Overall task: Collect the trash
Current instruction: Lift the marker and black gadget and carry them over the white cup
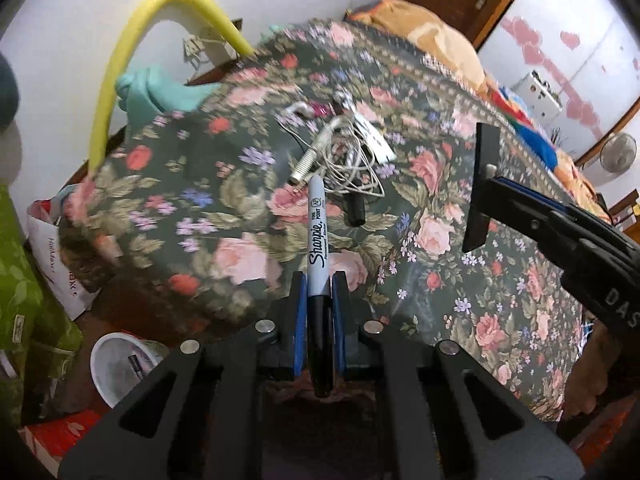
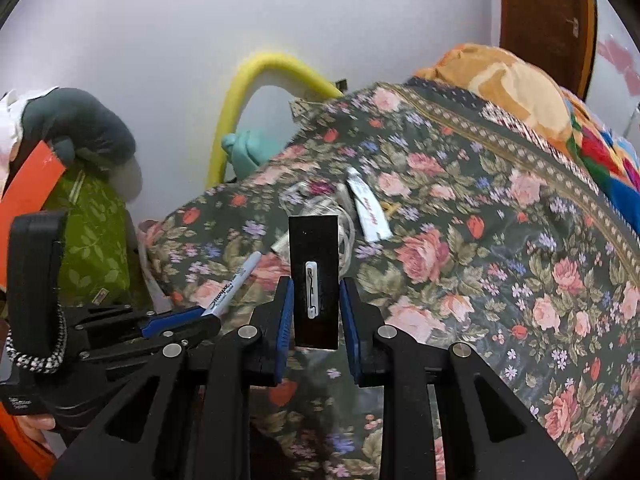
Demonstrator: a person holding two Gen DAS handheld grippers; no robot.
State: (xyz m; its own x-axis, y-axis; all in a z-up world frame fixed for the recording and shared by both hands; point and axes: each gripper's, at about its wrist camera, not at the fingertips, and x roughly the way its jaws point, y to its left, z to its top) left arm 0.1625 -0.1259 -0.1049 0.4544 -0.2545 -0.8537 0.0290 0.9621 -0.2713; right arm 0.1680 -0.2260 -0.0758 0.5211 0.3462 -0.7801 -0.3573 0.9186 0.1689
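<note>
The left gripper (image 1: 319, 292) pinches a grey-and-black Sharpie marker (image 1: 317, 232) at lower centre, above the floral bedspread (image 1: 500, 280); the right gripper (image 2: 318, 300) clamps a flat black rectangular card (image 2: 314, 248); tangled white cables (image 1: 348, 160) lie at upper centre.

one sharpie marker (image 1: 318, 248); one flat black card (image 2: 314, 284); one tangle of white cables (image 1: 344, 156), strands not countable; one white tube (image 2: 369, 212); one small black cap (image 1: 356, 210); one yellow foam tube (image 1: 132, 56), far left; one white bucket (image 1: 120, 364), near left; two grippers, left (image 1: 319, 300) and right (image 2: 316, 312).
</note>
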